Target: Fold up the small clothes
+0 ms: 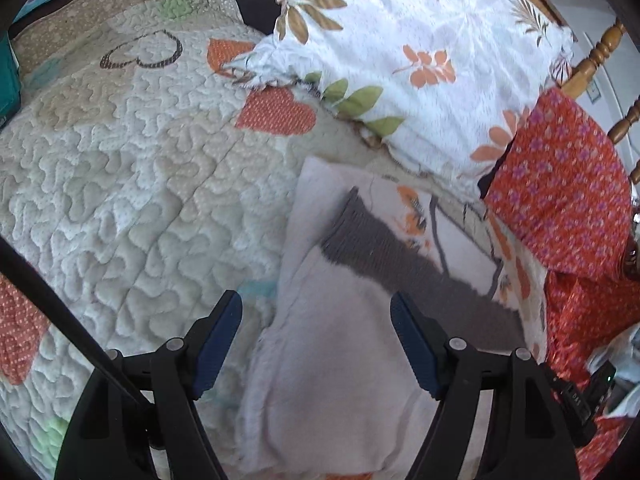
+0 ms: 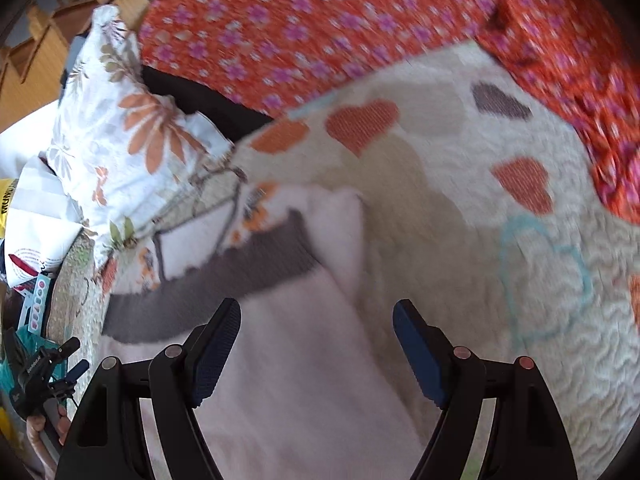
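A small pale pink garment with a dark grey ribbed band lies on the quilted bedspread. It also shows in the right wrist view, band at its far end. Under its far edge lies a white cloth with orange prints. My left gripper is open just above the garment, which runs between its fingers. My right gripper is open over the same garment and holds nothing.
A floral pillow lies at the head of the bed. A red flowered cloth lies on the right, and across the top of the right wrist view. A wooden headboard stands behind. The other gripper shows at lower left.
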`<state>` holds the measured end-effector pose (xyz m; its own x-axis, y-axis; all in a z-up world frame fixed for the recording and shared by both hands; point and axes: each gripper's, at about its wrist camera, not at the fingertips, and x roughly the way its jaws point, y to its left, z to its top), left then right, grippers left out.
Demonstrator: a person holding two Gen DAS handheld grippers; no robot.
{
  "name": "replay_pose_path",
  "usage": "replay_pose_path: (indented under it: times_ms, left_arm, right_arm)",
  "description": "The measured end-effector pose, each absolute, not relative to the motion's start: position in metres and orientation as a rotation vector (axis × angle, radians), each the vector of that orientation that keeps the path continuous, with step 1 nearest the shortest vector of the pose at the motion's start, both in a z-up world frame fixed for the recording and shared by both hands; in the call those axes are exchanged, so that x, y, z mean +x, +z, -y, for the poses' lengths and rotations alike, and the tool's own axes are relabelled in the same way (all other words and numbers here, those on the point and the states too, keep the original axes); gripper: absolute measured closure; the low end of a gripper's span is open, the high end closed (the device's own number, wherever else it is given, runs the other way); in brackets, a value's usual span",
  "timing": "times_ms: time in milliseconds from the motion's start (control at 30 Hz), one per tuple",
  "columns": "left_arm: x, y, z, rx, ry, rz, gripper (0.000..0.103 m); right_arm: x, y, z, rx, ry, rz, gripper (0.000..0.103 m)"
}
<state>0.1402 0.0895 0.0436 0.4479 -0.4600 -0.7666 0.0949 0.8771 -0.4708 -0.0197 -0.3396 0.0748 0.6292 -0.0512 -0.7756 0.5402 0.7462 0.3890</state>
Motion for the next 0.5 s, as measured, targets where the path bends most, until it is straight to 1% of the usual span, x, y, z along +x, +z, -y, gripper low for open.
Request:
replay_pose_path:
  times_ms: [200, 333, 367, 467, 500]
  left_arm:
    - [0.123, 0.018, -0.102, -0.409, -0.438, -1.169, 0.027]
    - [0.118, 0.007, -0.096, -0.384, -0.484, -1.192, 0.027]
    - [0.118, 0.005, -0.092, -0.368, -0.497, -1.188, 0.025]
    - [0.119, 0.004, -0.08, -0.368, -0.538, -1.156, 0.015]
    - [0.12, 0.004, -0.076, -0.374, -0.557, -1.152, 0.014]
  right_arm:
    - [-0.057, 0.049, 0.345, 0.801, -0.344, -0.864, 0.02]
    - [-0.074, 0.031, 0.334, 0.917, -0.271, -0.869, 0.02]
    - [-0.076, 0.029, 0.33, 0.915, -0.263, -0.865, 0.02]
    - [-0.068, 0.031, 0.314, 0.815, -0.252, -0.865, 0.019]
    - [-0.063, 0.031, 0.309, 0.784, -0.235, -0.866, 0.019]
